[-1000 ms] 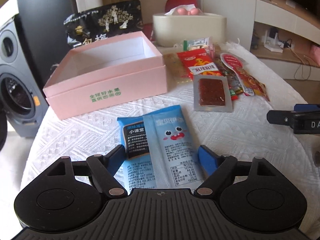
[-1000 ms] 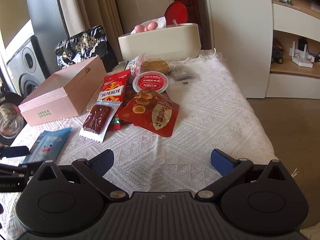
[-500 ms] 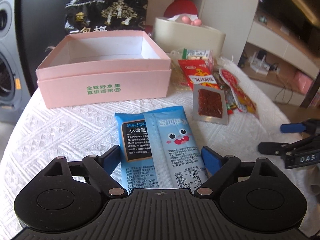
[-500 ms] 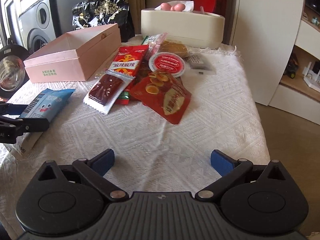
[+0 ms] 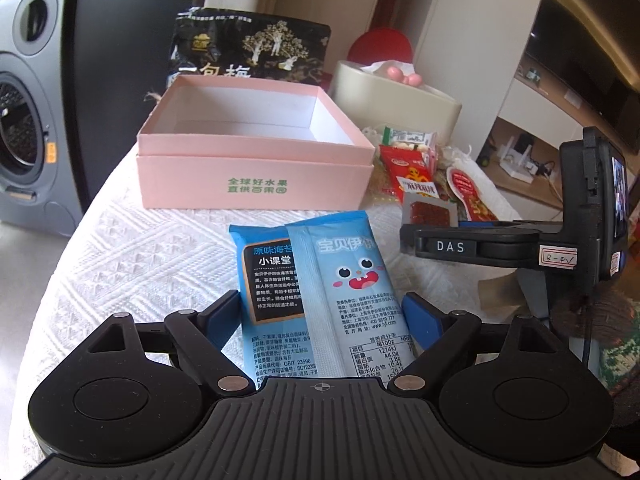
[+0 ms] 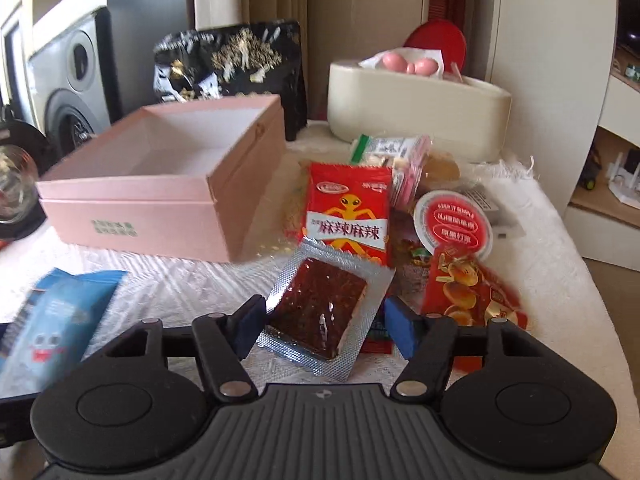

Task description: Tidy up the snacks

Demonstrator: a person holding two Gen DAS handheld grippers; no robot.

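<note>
My left gripper (image 5: 320,318) has its jaws closed on the sides of a blue seaweed snack packet (image 5: 320,280), just in front of the empty pink box (image 5: 256,176). My right gripper (image 6: 324,322) is open, its fingers on either side of a silver packet with a dark red slab (image 6: 320,308) that lies on the white cloth. The right gripper also shows in the left wrist view (image 5: 472,246), to the right of the blue packet. The blue packet shows at the left in the right wrist view (image 6: 60,312). The pink box (image 6: 160,200) stands behind it.
A pile of snacks lies right of the box: a red spicy packet (image 6: 348,216), a round red-lidded cup (image 6: 454,226), a red pastry bag (image 6: 472,288). A cream container (image 6: 416,116) and a black bag (image 6: 228,64) stand at the back. The table edge runs at the right.
The left gripper's jaws have closed in onto the blue packet. The right gripper has moved forward and left to the silver packet and narrowed around it.
</note>
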